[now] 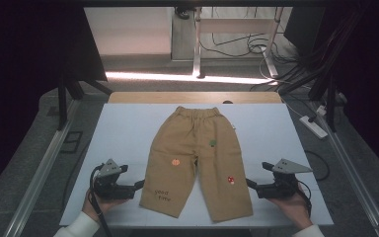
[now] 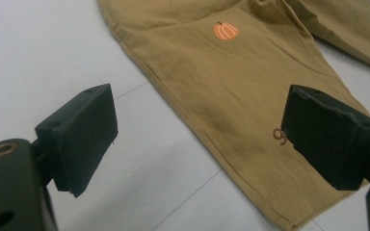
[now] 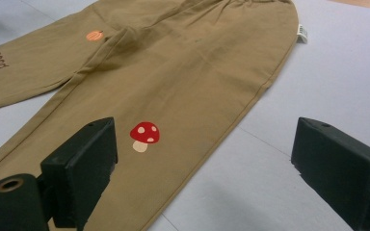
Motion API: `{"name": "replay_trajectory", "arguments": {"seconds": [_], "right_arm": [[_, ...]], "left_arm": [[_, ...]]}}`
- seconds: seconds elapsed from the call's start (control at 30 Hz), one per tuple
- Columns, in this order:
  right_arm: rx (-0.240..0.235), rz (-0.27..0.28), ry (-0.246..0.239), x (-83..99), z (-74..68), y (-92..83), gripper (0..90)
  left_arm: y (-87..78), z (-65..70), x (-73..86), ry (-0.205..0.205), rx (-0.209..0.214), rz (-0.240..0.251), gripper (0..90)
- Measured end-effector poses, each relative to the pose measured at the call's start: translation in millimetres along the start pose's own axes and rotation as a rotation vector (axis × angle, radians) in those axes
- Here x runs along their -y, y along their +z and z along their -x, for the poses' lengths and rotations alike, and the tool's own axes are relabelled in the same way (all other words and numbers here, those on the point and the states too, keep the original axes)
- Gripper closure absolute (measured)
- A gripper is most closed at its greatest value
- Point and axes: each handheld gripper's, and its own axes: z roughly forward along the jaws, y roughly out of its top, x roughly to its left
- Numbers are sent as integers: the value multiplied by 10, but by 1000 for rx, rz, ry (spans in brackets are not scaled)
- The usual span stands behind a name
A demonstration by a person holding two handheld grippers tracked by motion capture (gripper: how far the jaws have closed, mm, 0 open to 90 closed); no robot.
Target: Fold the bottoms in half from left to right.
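A white table (image 1: pixel 128 128) carries a pair of tan trousers (image 1: pixel 197 158) laid flat in its middle, waistband at the far side and both legs pointing toward the person. The left gripper (image 1: pixel 139 185) sits just beside the outer seam of the left leg near its hem, and the right gripper (image 1: pixel 249 183) sits just beside the outer seam of the other leg. Both stand released with jaws wide apart, holding nothing.

The likely job is folding or lifting the trousers. The main risk is a pinch that catches only the top layer of cloth, so the leg opens and bunches instead of moving as one piece. Jaws coming in flat against the table could also push the seam away rather than get under it. If one hand lifts before the other, the trousers would skew.

The high view gives the whole layout and both hands (image 1: pixel 96 205) at once. The left gripper view shows an orange pumpkin patch (image 2: pixel 226 31) and the hem stitching up close. The right gripper view shows a red mushroom patch (image 3: pixel 144 135) and a small label (image 3: pixel 301 32) at the waist seam.
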Motion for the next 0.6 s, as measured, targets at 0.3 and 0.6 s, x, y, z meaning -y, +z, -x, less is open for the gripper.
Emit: {"name": "replay_trajectory", "arguments": {"seconds": [0.3, 0.6], "right_arm": [[-5, -5, -4, 2, 5, 27, 99], [-4, 8, -6, -45, -54, 2, 102]], "left_arm": [[1, -28, 2, -9, -2, -6, 127], [-25, -52, 8, -10, -6, -1, 132]]}}
